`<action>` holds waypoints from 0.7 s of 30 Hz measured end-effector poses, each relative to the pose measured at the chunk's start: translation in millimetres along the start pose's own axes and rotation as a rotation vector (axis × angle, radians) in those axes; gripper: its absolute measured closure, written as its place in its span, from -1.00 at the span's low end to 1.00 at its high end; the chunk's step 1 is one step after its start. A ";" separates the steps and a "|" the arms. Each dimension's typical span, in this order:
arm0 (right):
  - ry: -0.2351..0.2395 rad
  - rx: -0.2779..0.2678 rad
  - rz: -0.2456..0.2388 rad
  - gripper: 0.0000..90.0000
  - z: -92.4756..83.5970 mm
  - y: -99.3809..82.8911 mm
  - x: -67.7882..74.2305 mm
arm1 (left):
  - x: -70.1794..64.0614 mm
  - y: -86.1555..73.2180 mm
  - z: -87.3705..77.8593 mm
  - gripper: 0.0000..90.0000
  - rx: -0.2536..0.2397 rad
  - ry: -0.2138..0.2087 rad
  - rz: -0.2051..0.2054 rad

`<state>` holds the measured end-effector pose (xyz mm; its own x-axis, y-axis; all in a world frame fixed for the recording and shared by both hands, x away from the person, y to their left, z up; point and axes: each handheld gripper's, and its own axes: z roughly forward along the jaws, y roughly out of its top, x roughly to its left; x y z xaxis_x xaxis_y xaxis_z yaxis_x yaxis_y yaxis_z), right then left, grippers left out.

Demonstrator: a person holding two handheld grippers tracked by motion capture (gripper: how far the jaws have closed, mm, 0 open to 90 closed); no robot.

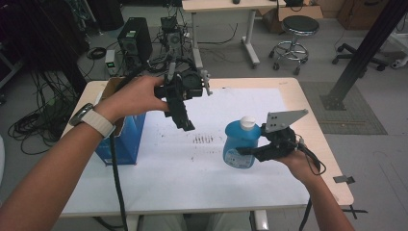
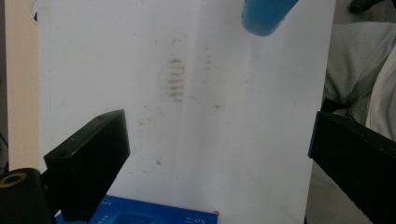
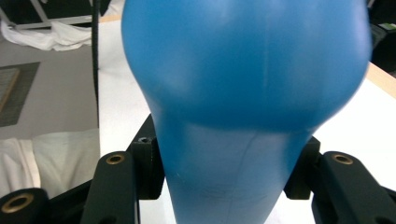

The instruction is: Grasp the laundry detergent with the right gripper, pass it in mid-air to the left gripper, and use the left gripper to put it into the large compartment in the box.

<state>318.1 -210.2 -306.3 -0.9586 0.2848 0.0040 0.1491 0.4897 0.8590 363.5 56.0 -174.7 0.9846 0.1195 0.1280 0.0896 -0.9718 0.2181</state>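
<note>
Clamping the blue bottle (image 1: 239,144) at lower right, the right hand-held gripper (image 1: 252,150) lifts it; left hand-held gripper (image 1: 185,122) hovers wide, empty, upper centre.

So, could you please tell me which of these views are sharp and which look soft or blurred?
High view: evenly lit and fairly sharp, the blue bottle casting little shadow on the white sheet. Left gripper view: the sheet's smudges look soft and the near black jaws blurred. Right gripper view: the bottle sits so close that its edges smear, with a faint sheen.
</note>
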 end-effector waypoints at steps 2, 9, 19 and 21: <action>0.016 0.004 -0.015 0.01 2.6 4.7 -1.0 | -2.2 -0.2 -3.3 -0.87 -0.005 0.000 0.001; 0.056 0.013 -0.042 0.01 9.7 14.9 -2.8 | -8.9 -2.9 -11.1 -0.87 -0.020 0.001 -0.003; 0.113 0.029 -0.075 0.01 24.9 25.1 -4.4 | -17.1 -6.4 -17.7 -0.87 -0.031 -0.004 -0.003; 0.120 0.028 -0.082 0.00 28.1 26.9 -4.8 | -18.8 -6.9 -18.1 -0.87 -0.034 -0.004 -0.004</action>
<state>333.5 -175.3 -297.5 -0.9898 0.1426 -0.0030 0.0738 0.5305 0.8445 341.7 64.1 -161.1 0.9847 0.1229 0.1236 0.0888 -0.9638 0.2513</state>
